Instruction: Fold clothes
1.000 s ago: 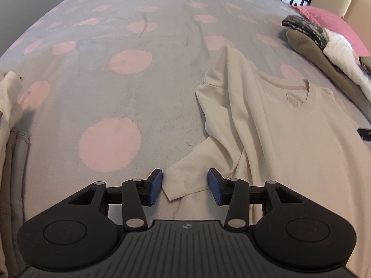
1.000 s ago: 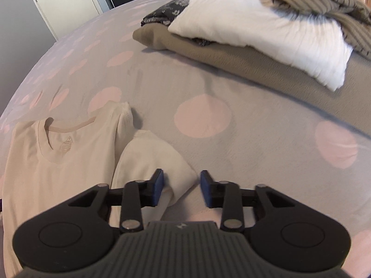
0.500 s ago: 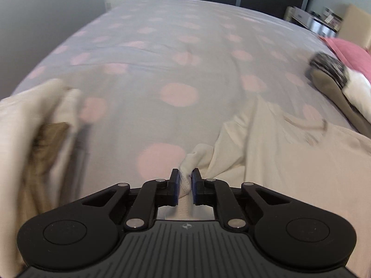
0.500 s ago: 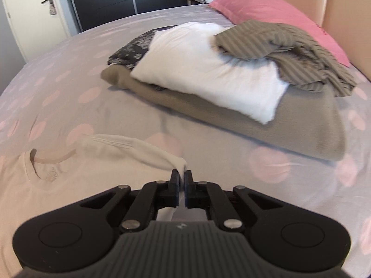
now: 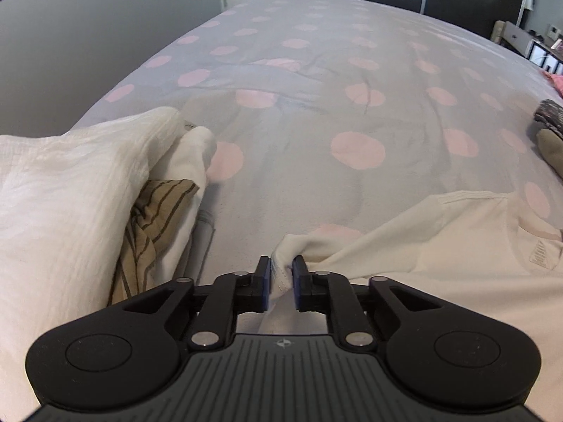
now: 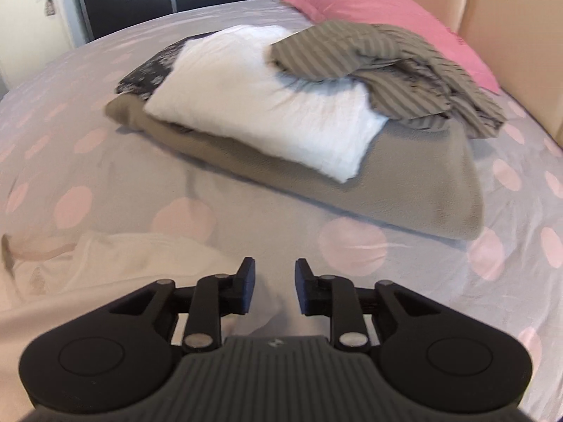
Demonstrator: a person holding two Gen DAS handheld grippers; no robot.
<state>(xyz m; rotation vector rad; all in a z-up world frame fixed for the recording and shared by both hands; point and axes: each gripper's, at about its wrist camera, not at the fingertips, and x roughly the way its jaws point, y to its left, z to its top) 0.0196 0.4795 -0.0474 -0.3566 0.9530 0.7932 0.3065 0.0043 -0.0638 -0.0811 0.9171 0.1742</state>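
Left wrist: left claw (image 5: 280, 283) opening, sleeve cuff (image 5: 281, 267) between pads — right claw (image 6: 271, 290) opening, empty.

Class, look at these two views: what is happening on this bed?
A person with a gripper in each hand is folding a cream shirt on the spotted bedspread. The left gripper has a sleeve cuff between its opening jaws. The right gripper is opening too, with nothing clearly gripped. Other clothes lie piled nearby.

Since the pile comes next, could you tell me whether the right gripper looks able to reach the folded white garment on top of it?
Probably yes: the right gripper, its jaws opening, faces the white garment across bare bedspread, nothing between them.
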